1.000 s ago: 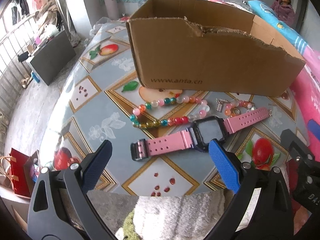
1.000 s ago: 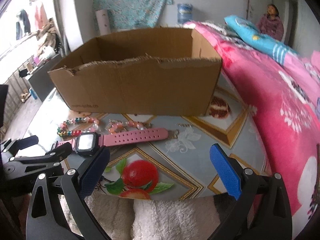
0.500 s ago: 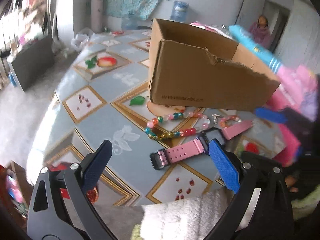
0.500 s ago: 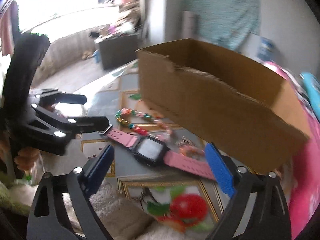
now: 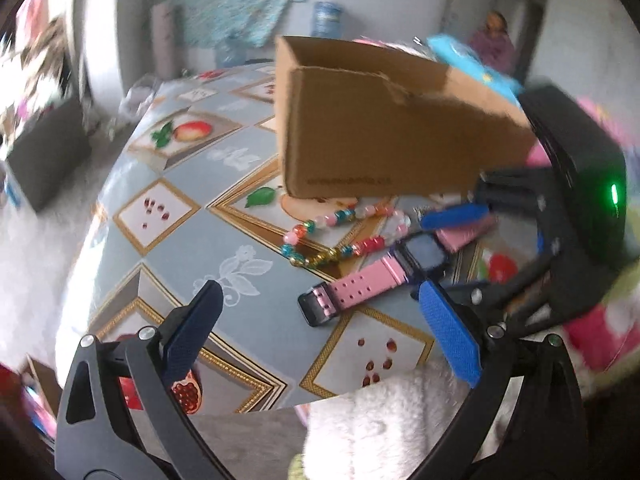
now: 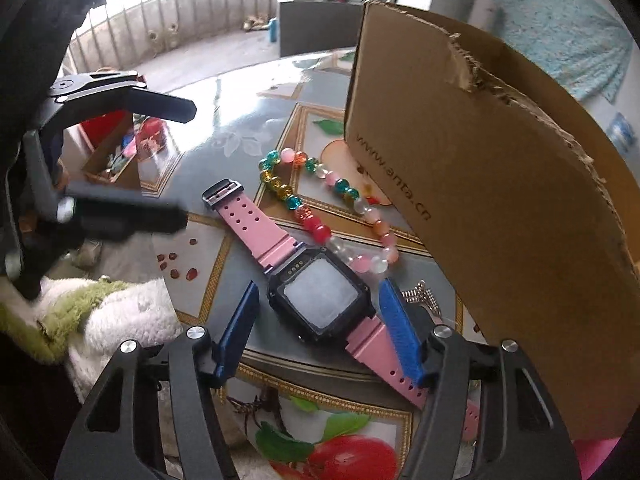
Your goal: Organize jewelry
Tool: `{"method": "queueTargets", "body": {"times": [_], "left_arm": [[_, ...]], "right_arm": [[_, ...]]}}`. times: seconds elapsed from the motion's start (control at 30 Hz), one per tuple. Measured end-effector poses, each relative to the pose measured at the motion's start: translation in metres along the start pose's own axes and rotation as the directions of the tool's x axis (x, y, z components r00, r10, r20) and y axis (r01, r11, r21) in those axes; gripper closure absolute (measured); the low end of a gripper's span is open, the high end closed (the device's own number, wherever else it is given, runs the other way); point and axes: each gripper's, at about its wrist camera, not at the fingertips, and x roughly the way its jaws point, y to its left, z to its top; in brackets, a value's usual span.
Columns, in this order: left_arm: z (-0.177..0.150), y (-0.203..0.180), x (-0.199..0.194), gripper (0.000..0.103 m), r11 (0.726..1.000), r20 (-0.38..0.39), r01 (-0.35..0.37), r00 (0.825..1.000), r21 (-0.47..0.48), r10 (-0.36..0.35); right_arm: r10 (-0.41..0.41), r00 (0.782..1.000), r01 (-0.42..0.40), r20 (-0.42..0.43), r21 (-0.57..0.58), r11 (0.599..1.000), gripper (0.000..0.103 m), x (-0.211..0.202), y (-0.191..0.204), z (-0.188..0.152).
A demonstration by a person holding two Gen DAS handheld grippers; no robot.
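Observation:
A pink-strapped watch (image 6: 320,300) with a black square face lies flat on the patterned table. My right gripper (image 6: 320,312) is open, its blue fingers on either side of the watch face, low over it. A string of coloured beads (image 6: 320,208) lies just beyond the watch, next to the cardboard box (image 6: 500,184). In the left wrist view the watch (image 5: 372,276) and the beads (image 5: 340,236) lie ahead and right. My left gripper (image 5: 320,328) is open and empty, back from the watch's strap end.
A small metal clip (image 6: 420,296) lies between the watch and the box. The table's near edge (image 5: 280,400) is by a white fluffy cloth (image 5: 380,420). A pink bedspread (image 5: 592,328) is on the right. The left gripper shows in the right view (image 6: 120,160).
My right gripper has swung in over the watch and dropped low, its fingers now on either side of the face. The left gripper has drawn back and to the left.

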Motion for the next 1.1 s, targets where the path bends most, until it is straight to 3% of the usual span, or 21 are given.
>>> {"method": "queueTargets", "body": {"times": [0.07,0.17,0.27,0.43,0.6,0.7,0.73,0.8,0.93,1.0,1.1], "left_arm": [[-0.004,-0.010,0.001,0.008,0.997,-0.002,-0.028,1.000,0.069,0.029],[-0.010,-0.024,0.004,0.008,0.983,-0.002,-0.069,0.997,0.170,0.071],[-0.015,-0.041,0.007,0.012,0.951,0.017,-0.109,0.994,0.288,0.109],[-0.021,-0.062,0.020,0.047,0.892,-0.003,-0.141,0.988,0.430,0.157],[-0.016,-0.069,0.023,0.062,0.883,-0.018,-0.102,0.992,0.458,0.124],[-0.014,-0.069,0.025,0.078,0.893,-0.044,-0.069,0.994,0.445,0.099],[-0.013,-0.069,0.025,0.080,0.898,-0.052,-0.061,0.994,0.436,0.093],[-0.012,-0.066,0.027,0.093,0.904,-0.063,-0.049,0.995,0.424,0.083],[-0.008,-0.056,0.030,0.094,0.922,-0.089,0.002,0.995,0.386,0.035],[-0.007,-0.053,0.030,0.096,0.924,-0.095,0.012,0.995,0.382,0.027],[-0.007,-0.048,0.031,0.096,0.920,-0.100,0.026,0.995,0.392,0.015]], "right_arm": [[0.027,0.999,-0.028,-0.020,-0.006,1.000,0.050,0.002,-0.001,0.003],[0.089,0.994,-0.089,-0.067,0.005,0.996,0.051,0.005,-0.012,0.011],[0.158,0.982,-0.156,-0.106,0.034,0.987,0.051,0.011,-0.027,0.023],[0.346,0.922,-0.321,-0.174,0.153,0.935,0.051,0.020,-0.054,0.035],[0.477,0.859,-0.429,-0.186,0.246,0.869,0.051,0.025,-0.069,0.034],[0.511,0.842,-0.456,-0.172,0.280,0.845,0.051,0.027,-0.073,0.034],[0.514,0.843,-0.457,-0.162,0.291,0.841,0.051,0.026,-0.073,0.032],[0.498,0.855,-0.443,-0.144,0.295,0.846,0.051,0.025,-0.068,0.029],[0.417,0.904,-0.375,-0.093,0.294,0.879,0.051,0.000,-0.068,0.011],[0.338,0.939,-0.309,-0.065,0.273,0.911,0.051,-0.013,-0.066,0.002],[0.223,0.974,-0.207,-0.038,0.252,0.945,0.051,-0.024,-0.062,-0.016]]}}
